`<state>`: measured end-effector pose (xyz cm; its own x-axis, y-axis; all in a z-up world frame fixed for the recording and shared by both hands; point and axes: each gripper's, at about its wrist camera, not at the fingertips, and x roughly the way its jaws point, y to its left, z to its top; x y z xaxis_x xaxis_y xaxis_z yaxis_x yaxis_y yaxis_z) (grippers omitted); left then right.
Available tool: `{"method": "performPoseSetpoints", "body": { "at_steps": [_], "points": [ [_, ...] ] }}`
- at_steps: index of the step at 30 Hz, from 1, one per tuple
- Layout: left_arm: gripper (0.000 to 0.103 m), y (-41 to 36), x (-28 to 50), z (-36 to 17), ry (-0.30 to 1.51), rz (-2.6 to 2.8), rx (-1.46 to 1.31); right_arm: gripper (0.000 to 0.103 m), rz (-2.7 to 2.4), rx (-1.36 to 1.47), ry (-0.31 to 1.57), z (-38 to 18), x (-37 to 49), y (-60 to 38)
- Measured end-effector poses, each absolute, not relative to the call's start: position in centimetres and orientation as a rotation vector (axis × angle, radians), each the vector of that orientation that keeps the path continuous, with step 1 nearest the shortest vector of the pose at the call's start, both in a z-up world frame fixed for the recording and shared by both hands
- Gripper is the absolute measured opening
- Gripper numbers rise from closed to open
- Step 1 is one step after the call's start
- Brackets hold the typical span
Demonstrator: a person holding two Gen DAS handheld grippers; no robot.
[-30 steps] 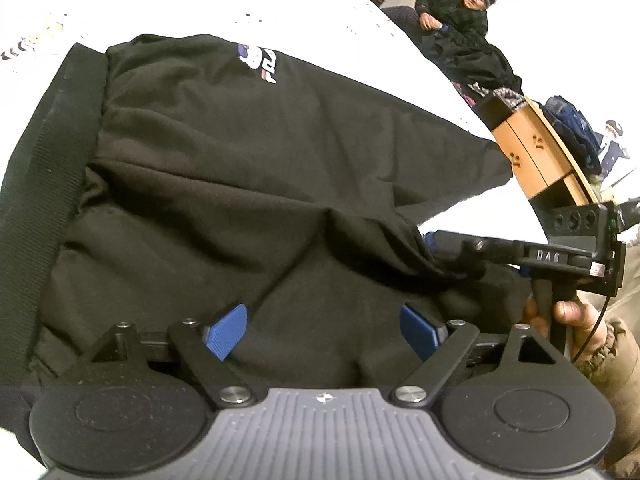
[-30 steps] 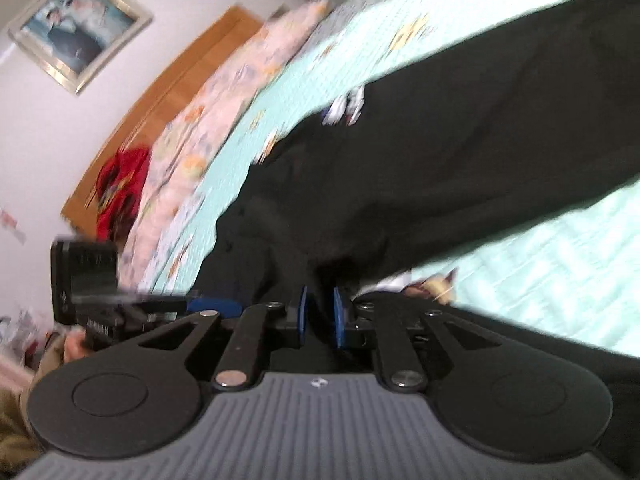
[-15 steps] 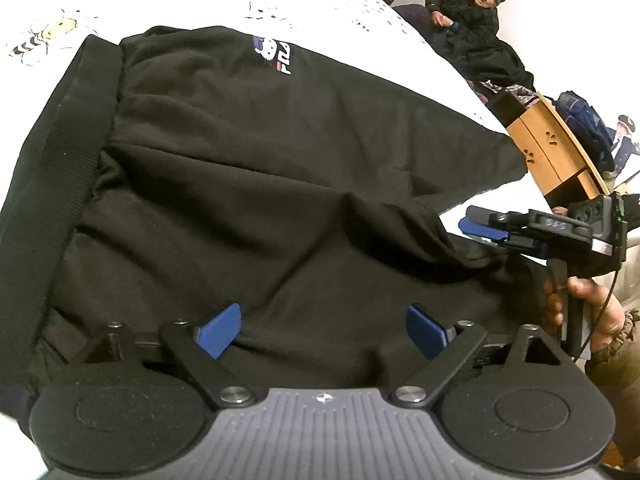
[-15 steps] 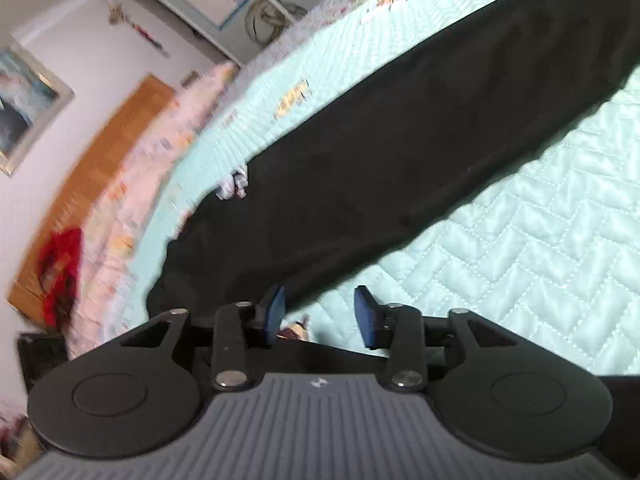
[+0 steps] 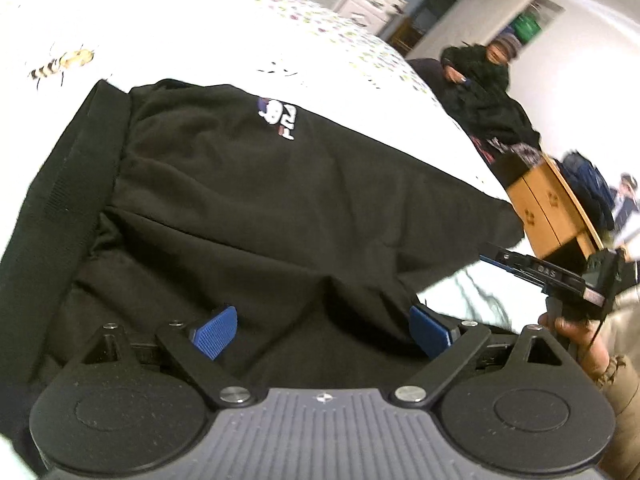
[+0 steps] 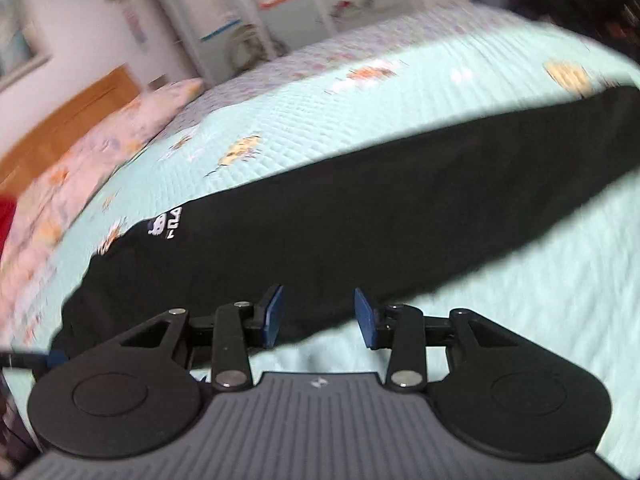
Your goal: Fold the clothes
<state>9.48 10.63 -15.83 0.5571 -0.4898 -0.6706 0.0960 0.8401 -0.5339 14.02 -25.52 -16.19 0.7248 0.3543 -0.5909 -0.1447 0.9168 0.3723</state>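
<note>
Left wrist view: black trousers lie spread across a pale quilted bed, filling most of the picture.
Waistband: a ribbed black band runs along the garment's left edge.
Logo: a small white printed mark sits on the upper part of the cloth, toward the far side of the bed.
Left claw: spread wide above the near, rumpled part of the cloth, its blue pads well apart and nothing pinched between them.
Right claw in this view: seen from the side at the right edge, past the tip of the garment; from here it cannot be told whether it is spread or pressed together.
Hand: the person's right hand grips the handle below it.
Right wrist view: blurred; the trousers stretch as a long dark band from lower left to upper right over the mint-green quilt.
Right claw: spread, holding nothing, poised at the near edge of the cloth, one blue pad over black fabric and the other over quilt.
Background: a pillow and wooden headboard at the bed's far left; a seated person in dark clothes and a wooden cabinet beyond the bed.
</note>
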Motion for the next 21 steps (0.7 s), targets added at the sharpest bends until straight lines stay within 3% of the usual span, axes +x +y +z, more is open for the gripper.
{"method": "performPoseSetpoints", "body": {
  "at_steps": [5,7,8,11,14,19,21],
  "points": [
    [0.093,9.7,10.3,-17.3,0.976,-0.332,-0.446,0.044,0.201,0.191,0.789,-17.8,18.3,-29.4],
    [0.094,9.6,10.3,-17.6,0.974,-0.333,-0.444,0.004,0.059,0.174,0.829,-18.6,19.0,-33.3],
    [0.094,9.6,10.2,-17.8,0.974,-0.334,-0.442,0.000,-0.021,0.212,0.833,-18.3,18.8,-35.2],
    [0.098,9.5,10.3,-18.4,0.969,-0.334,-0.443,0.002,-0.225,0.240,0.812,-16.8,17.6,-38.9],
    [0.102,8.9,10.3,-18.7,0.962,-0.337,-0.415,0.029,-0.219,0.197,0.764,-15.2,18.4,-39.8],
    [0.102,7.2,10.2,-18.4,0.970,-0.323,-0.280,0.030,-0.150,0.050,0.729,-13.8,23.7,-39.9],
    [0.102,7.2,10.2,-18.4,0.972,-0.327,-0.269,0.030,-0.157,-0.029,0.829,-14.8,25.4,-41.3]
  ]
}}
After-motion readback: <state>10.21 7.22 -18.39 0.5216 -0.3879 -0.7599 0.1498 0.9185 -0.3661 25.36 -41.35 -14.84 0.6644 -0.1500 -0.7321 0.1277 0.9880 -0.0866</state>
